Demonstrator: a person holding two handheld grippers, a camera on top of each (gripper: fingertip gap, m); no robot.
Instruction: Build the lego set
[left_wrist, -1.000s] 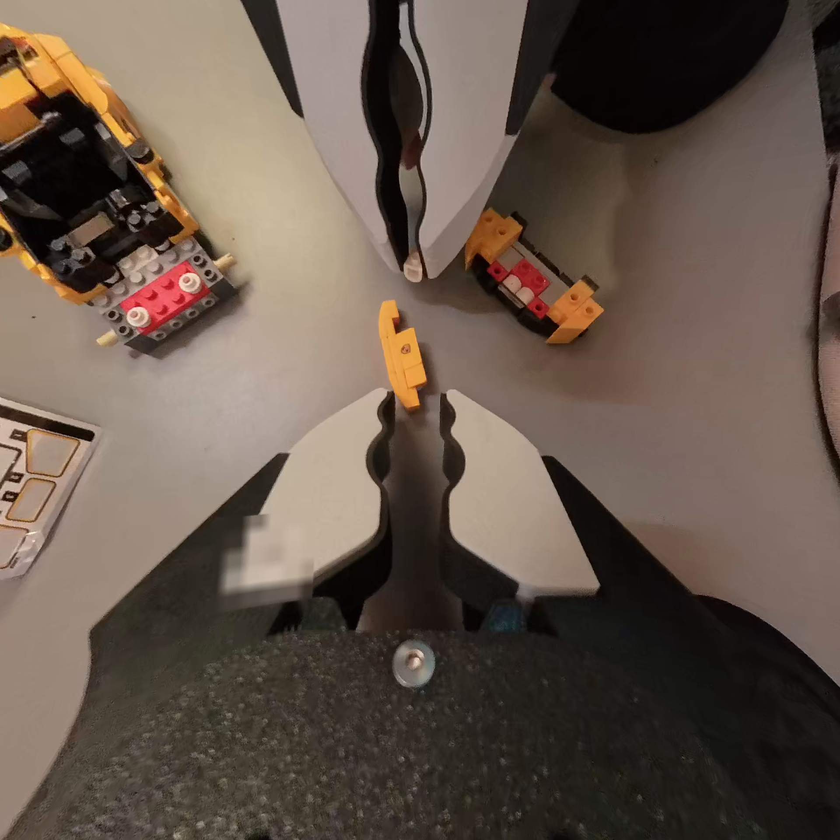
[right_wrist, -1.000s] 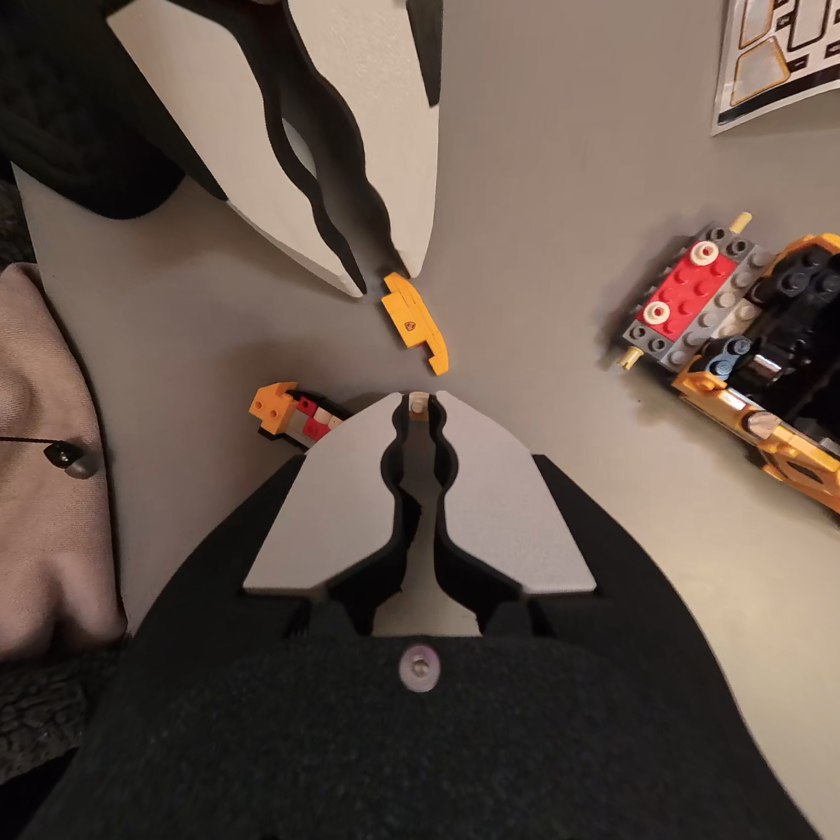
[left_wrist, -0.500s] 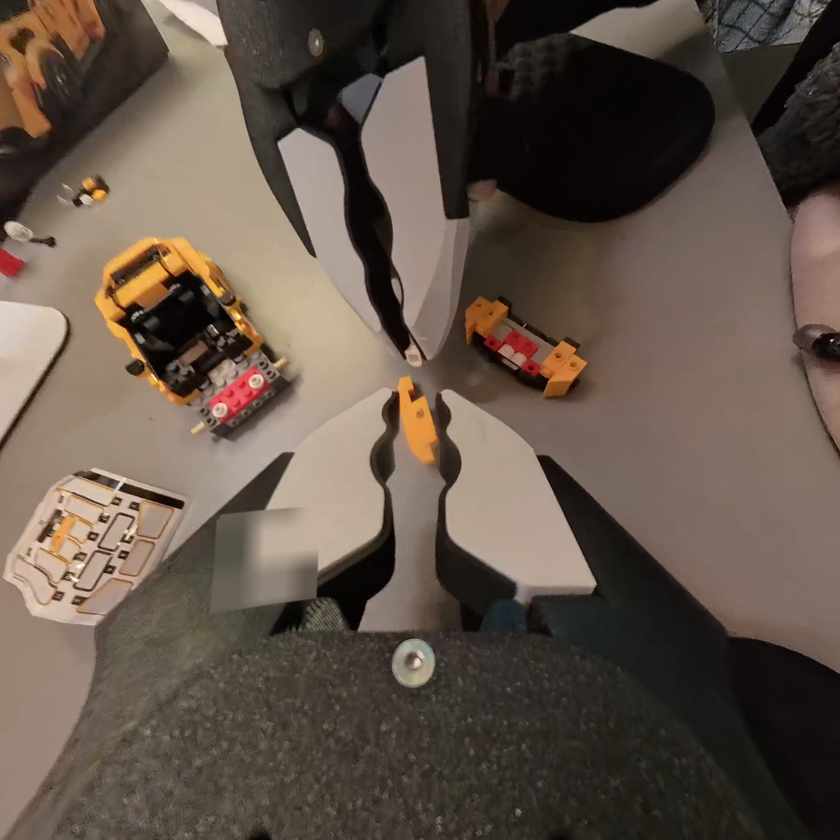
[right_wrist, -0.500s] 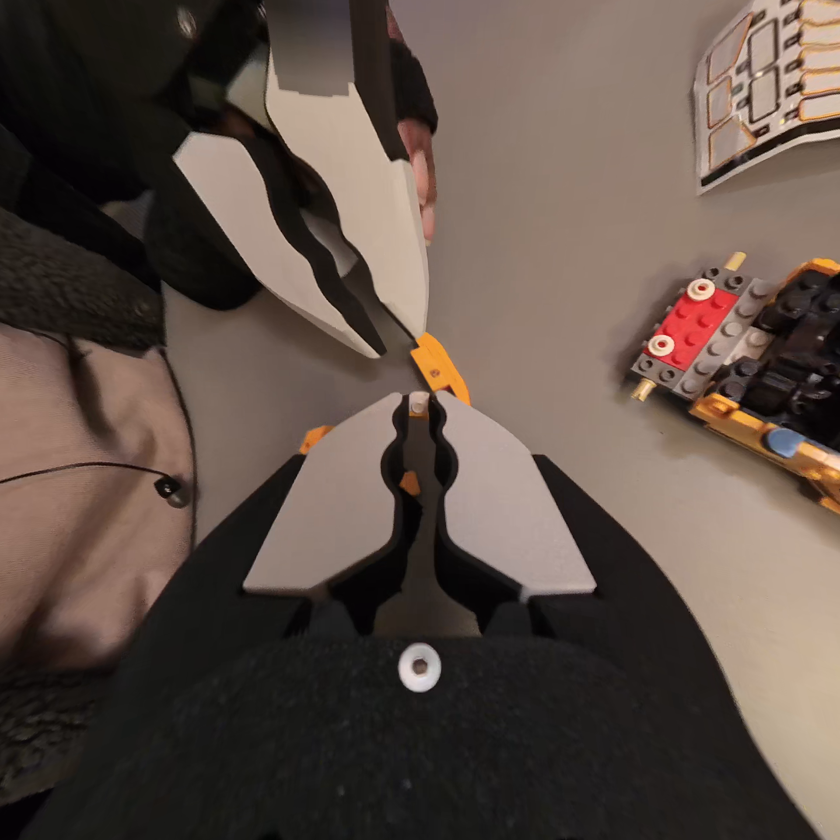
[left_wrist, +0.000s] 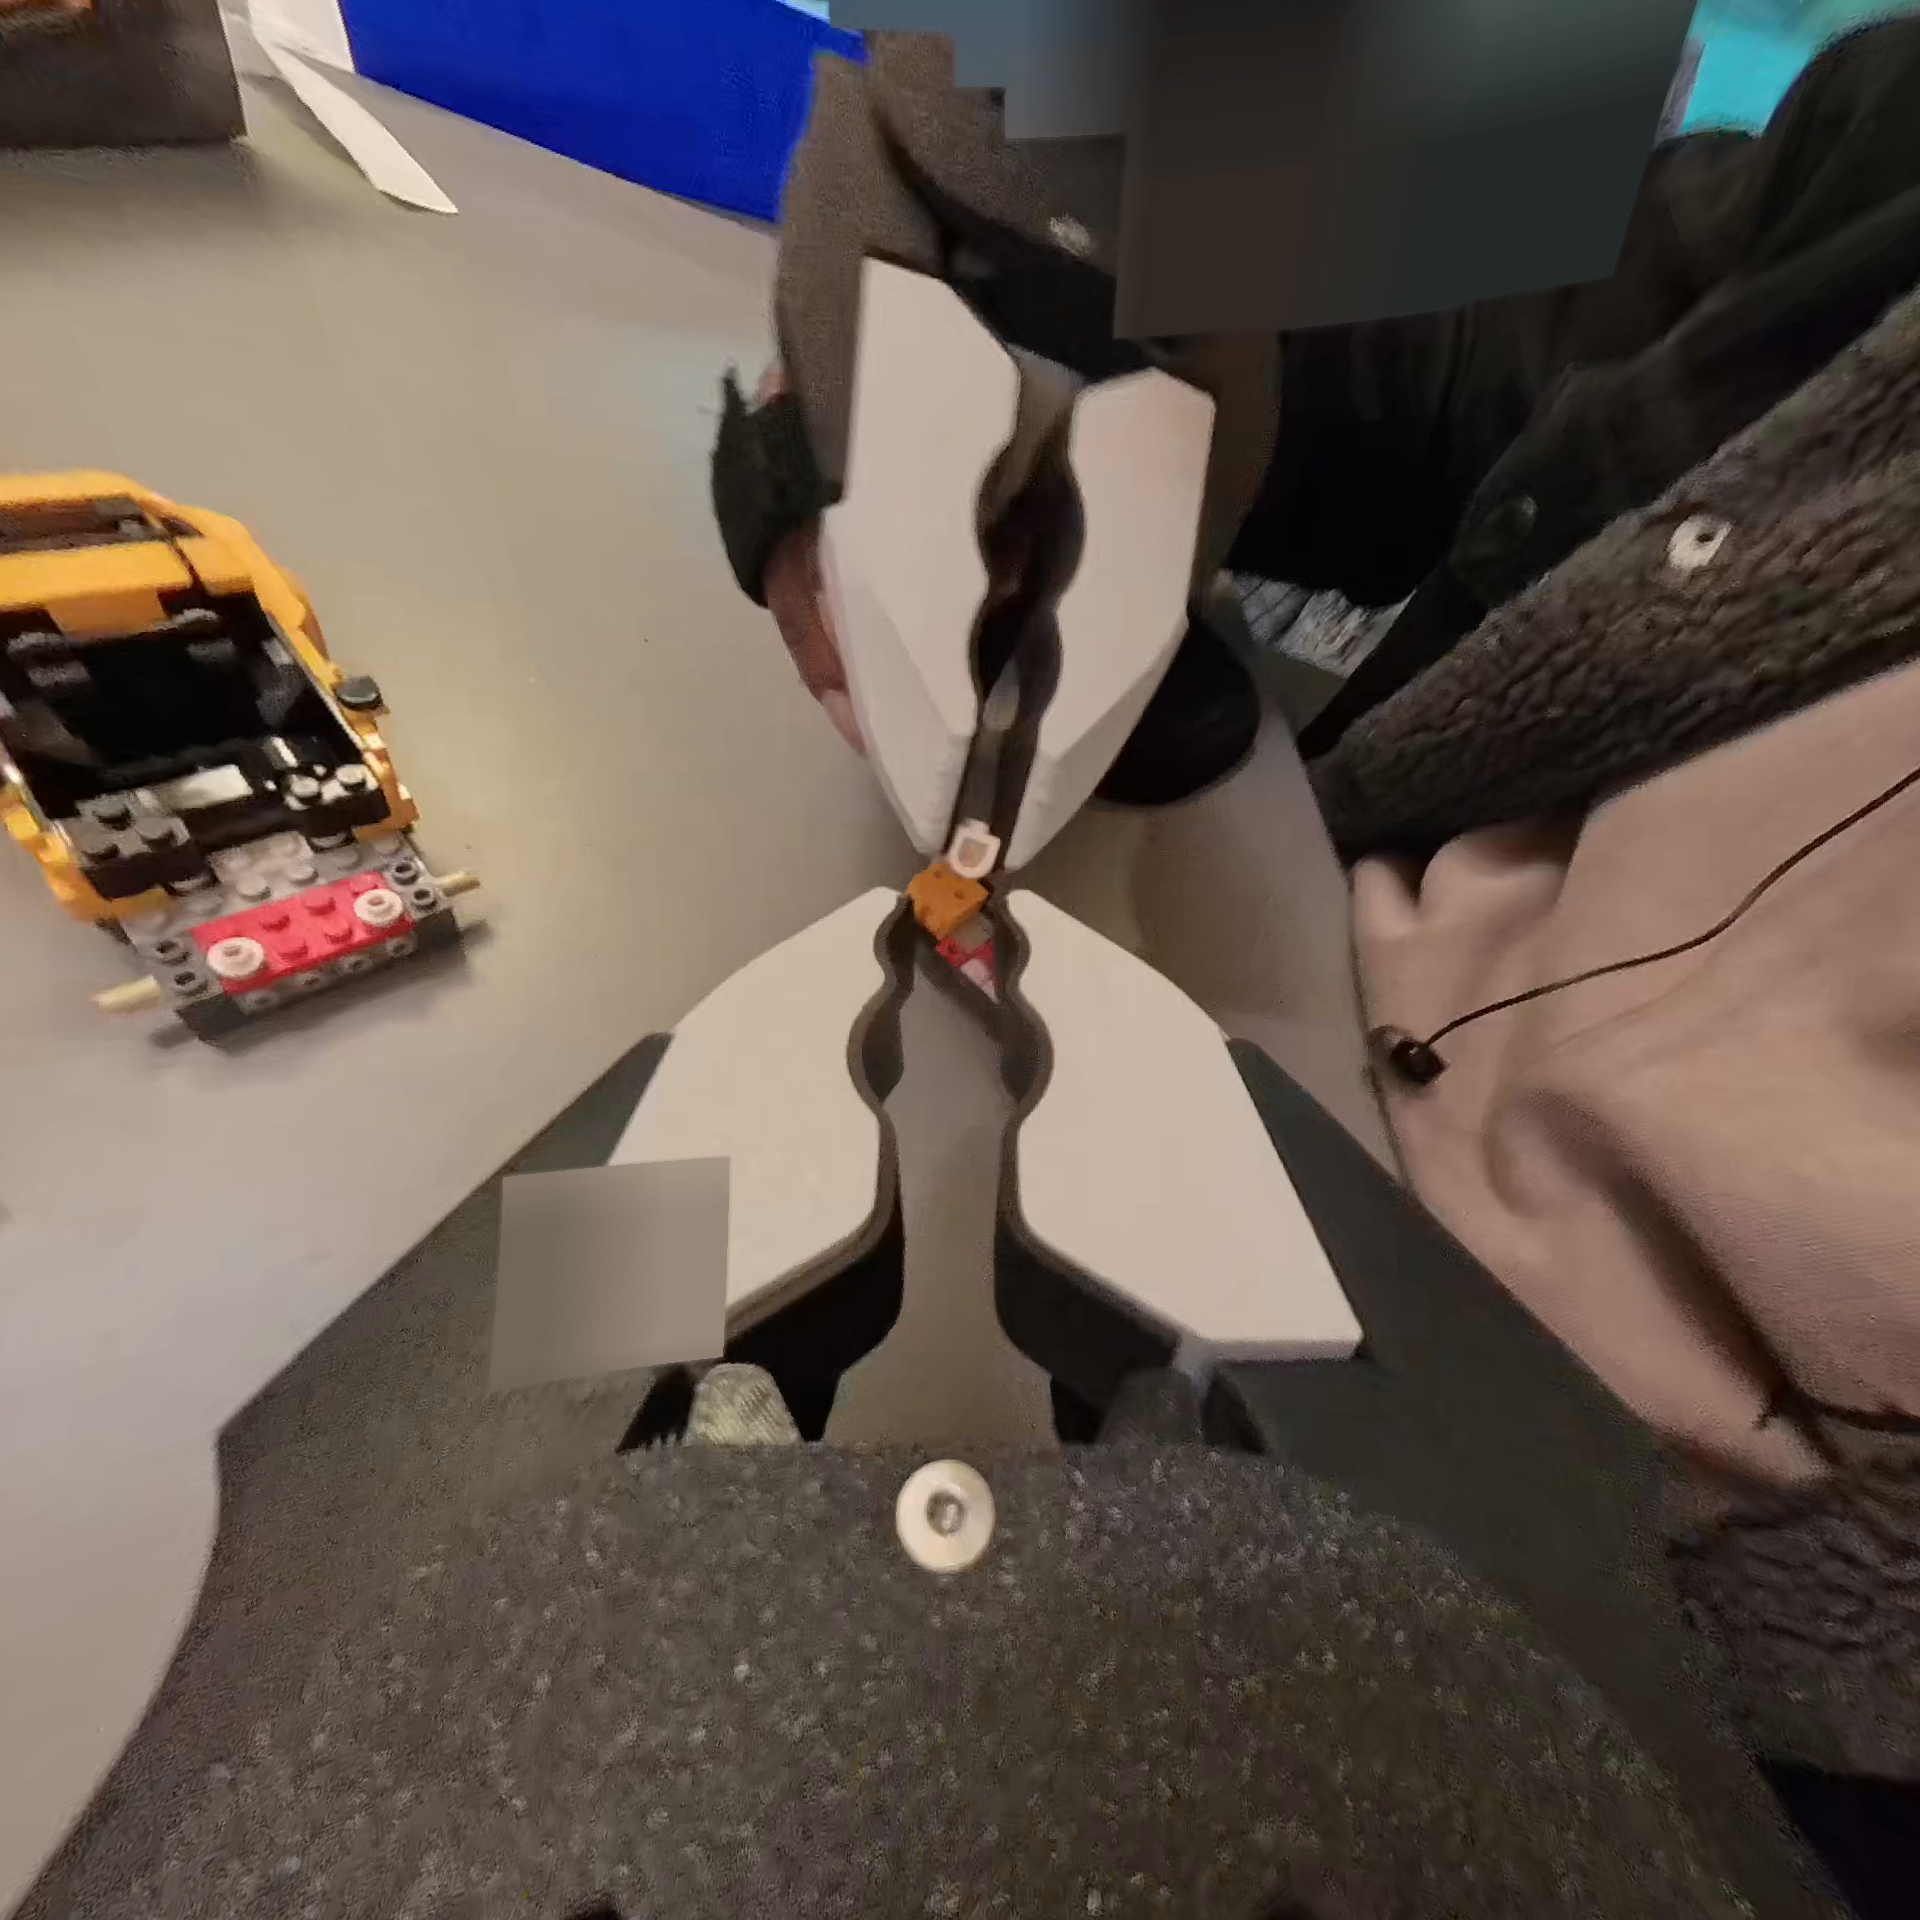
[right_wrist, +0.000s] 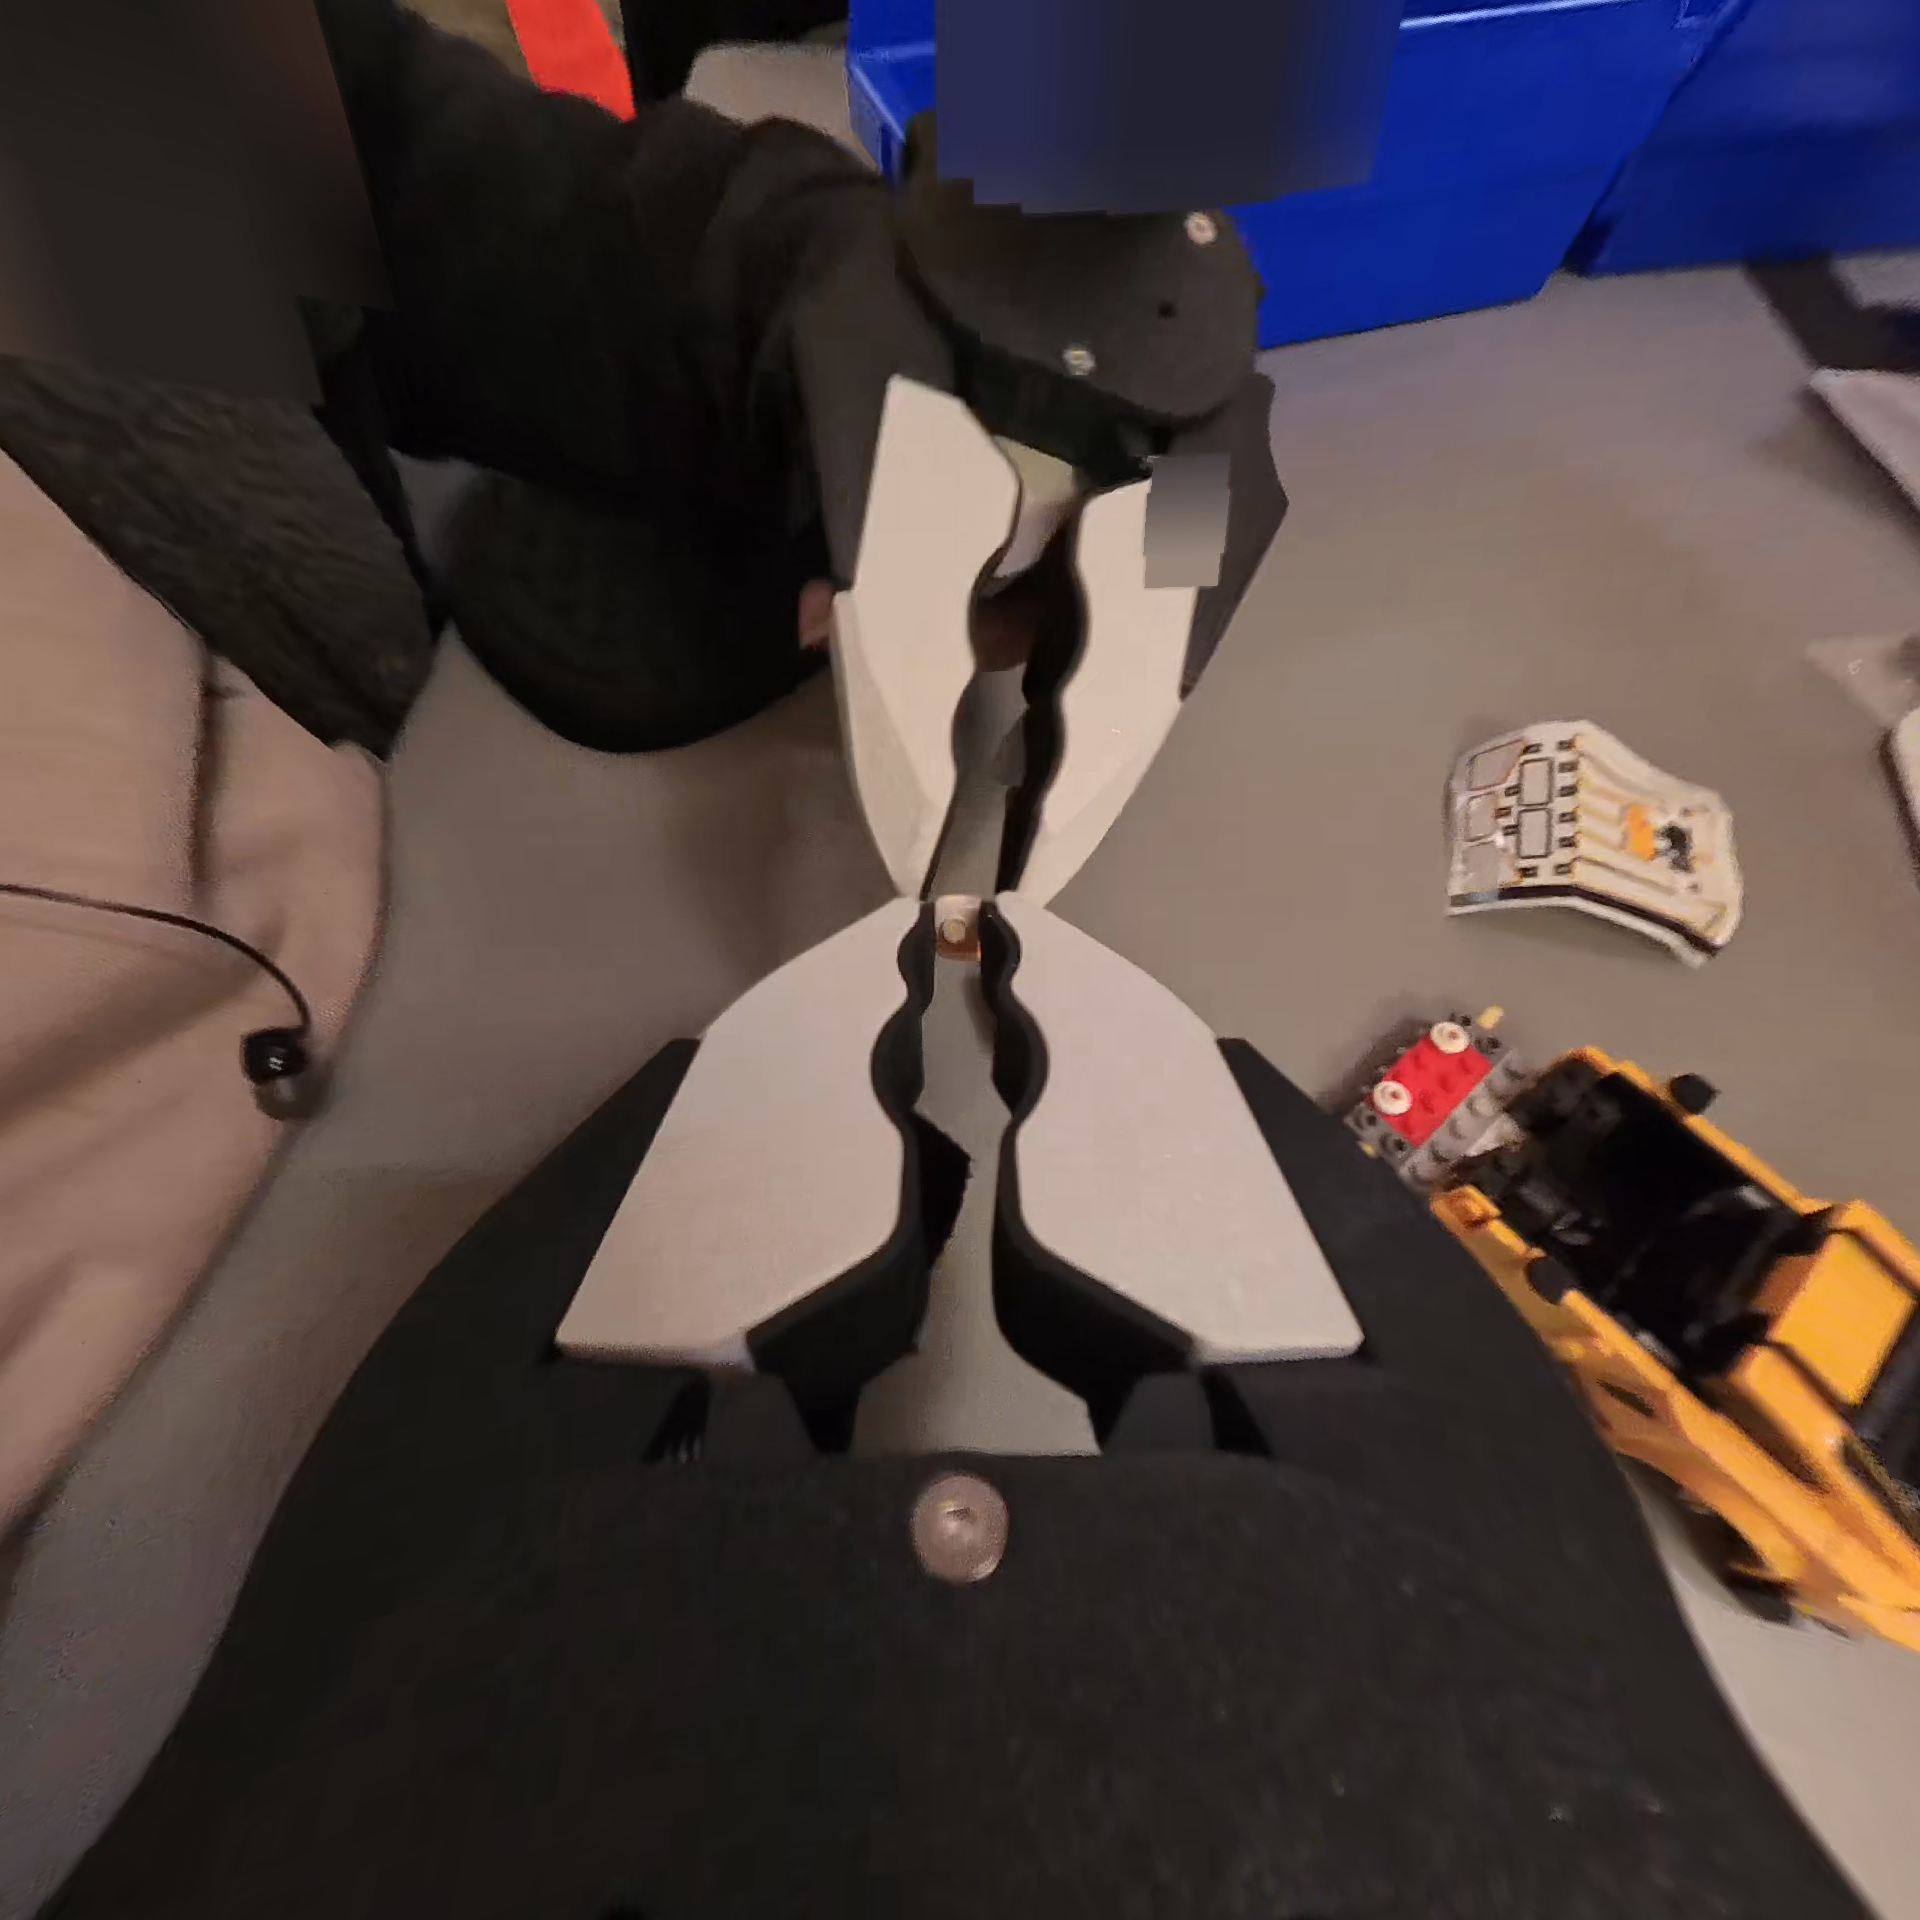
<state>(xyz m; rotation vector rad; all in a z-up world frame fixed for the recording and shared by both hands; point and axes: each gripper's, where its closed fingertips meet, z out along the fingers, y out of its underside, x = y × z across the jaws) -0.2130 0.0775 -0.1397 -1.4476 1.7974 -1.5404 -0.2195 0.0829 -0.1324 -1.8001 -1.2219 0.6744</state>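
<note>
My left gripper (left_wrist: 945, 906) is shut on a small orange curved piece (left_wrist: 940, 896), held end-on at its tips above the grey table (left_wrist: 499, 436). Red and white bricks (left_wrist: 968, 951) show in the gap just behind it; I cannot tell if they are held. My right gripper (right_wrist: 956, 920) is shut on a tiny white round piece (right_wrist: 953, 925). The two grippers meet tip to tip. In the left wrist view the right gripper (left_wrist: 974, 854) comes down from above, and its white piece (left_wrist: 974, 847) sits against the orange one. The orange piece is hidden in the right wrist view.
The part-built orange and black lego car (left_wrist: 197, 748) with a red plate at its end sits on the table, also in the right wrist view (right_wrist: 1662, 1247). A sticker sheet (right_wrist: 1590, 842) lies beyond it. Blue bins (right_wrist: 1558, 135) stand at the back. A person's beige garment (left_wrist: 1610, 1039) is close by. Left and right tips are no more than a few centimetres apart.
My left gripper closed on the orange piece and lifted it off the table. Both grippers rose and tilted up, and now meet tip to tip in the air.
</note>
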